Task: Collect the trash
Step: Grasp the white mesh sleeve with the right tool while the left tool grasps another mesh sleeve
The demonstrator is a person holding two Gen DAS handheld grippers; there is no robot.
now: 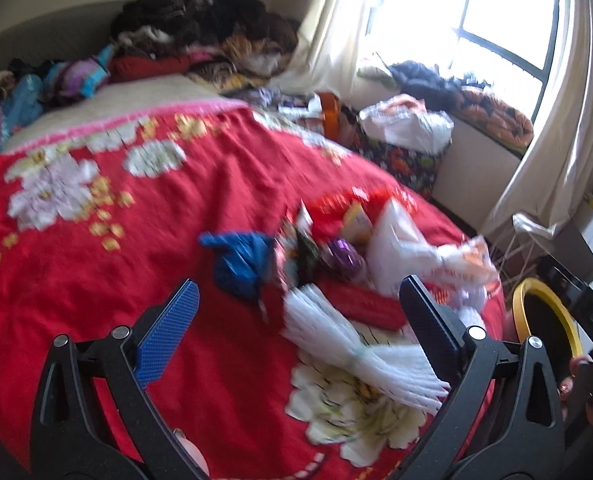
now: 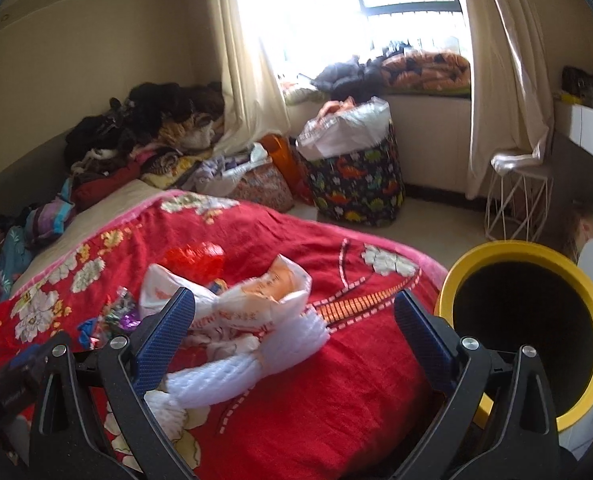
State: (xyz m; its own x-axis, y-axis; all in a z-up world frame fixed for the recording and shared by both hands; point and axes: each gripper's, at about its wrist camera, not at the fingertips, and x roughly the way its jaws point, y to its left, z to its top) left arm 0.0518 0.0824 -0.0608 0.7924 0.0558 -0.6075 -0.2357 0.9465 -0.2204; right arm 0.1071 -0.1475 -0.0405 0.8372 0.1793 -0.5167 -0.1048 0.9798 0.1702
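The trash is not yet picked up: both tongs hang spread and empty above the red blanket [image 1: 96, 264], so the step in hand looks like the approach to a first grab. The landmark here is the yellow bin [image 2: 528, 332], which stands off the foot corner of the bed, its dark mouth tipped toward the right-wrist camera.

The litter lies in one loose heap on the blanket, on the bed side of the yellow bin. Nearest the bin is the white foam netting [image 2: 232, 364]; behind it, further from the bin, sits a crumpled white and orange plastic bag [image 2: 256, 288], then a red plastic bag [image 2: 194, 260]. Furthest from the bin are a blue wrapper [image 1: 240, 260] and some small shiny wrappers [image 1: 336, 258], blurred in both views.

The left gripper [image 1: 296, 320] has its jaws wide apart with the foam netting lying between and just below them, not touching either jaw as far as I can tell. The right gripper [image 2: 292, 328] is likewise wide open, with the netting and the bag's edge between its fingers and the bin just beside its right finger.

The next move, I judge, calls for lowering one gripper onto the netting, closing on it and swinging it over the bin; the foam is light and springy and may slip from a shallow pinch
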